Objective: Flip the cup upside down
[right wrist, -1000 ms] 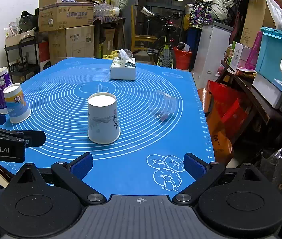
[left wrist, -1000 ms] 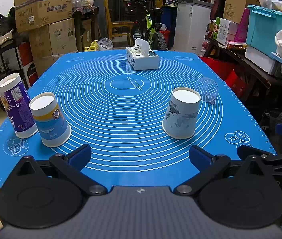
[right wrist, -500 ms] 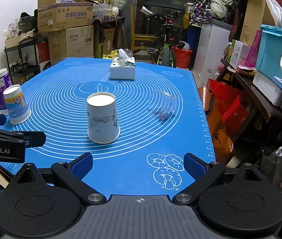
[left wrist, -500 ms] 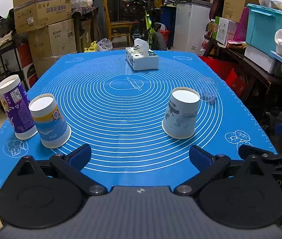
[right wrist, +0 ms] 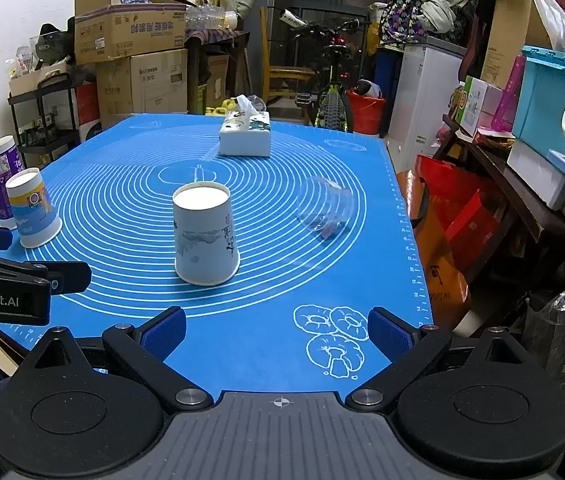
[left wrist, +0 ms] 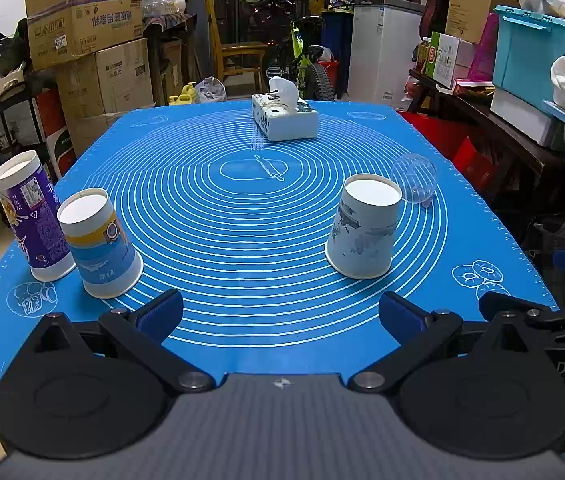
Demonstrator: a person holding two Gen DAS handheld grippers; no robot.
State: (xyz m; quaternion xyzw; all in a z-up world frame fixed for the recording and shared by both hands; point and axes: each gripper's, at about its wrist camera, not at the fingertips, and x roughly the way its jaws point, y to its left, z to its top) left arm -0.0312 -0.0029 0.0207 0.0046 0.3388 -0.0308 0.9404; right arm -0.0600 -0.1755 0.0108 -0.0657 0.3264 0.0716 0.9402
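Note:
A white paper cup with grey ink print (left wrist: 364, 232) stands upside down on the blue mat (left wrist: 242, 216); it also shows in the right wrist view (right wrist: 205, 238). A clear plastic cup (left wrist: 416, 178) lies on its side behind it, also in the right wrist view (right wrist: 326, 210). A blue-and-yellow paper cup (left wrist: 98, 246) and a purple cup (left wrist: 32, 220) stand upside down at the left edge. My left gripper (left wrist: 280, 314) is open and empty at the mat's near edge. My right gripper (right wrist: 278, 330) is open and empty, right of the left one.
A tissue box (left wrist: 284, 118) sits at the far end of the mat. Cardboard boxes (left wrist: 86, 28) stand at the back left, a bicycle (left wrist: 302, 60) and a white cabinet (left wrist: 384, 48) behind, shelves with a teal bin (left wrist: 538, 56) along the right.
Both views have shifted only slightly; the cups and the grippers' opening are unchanged.

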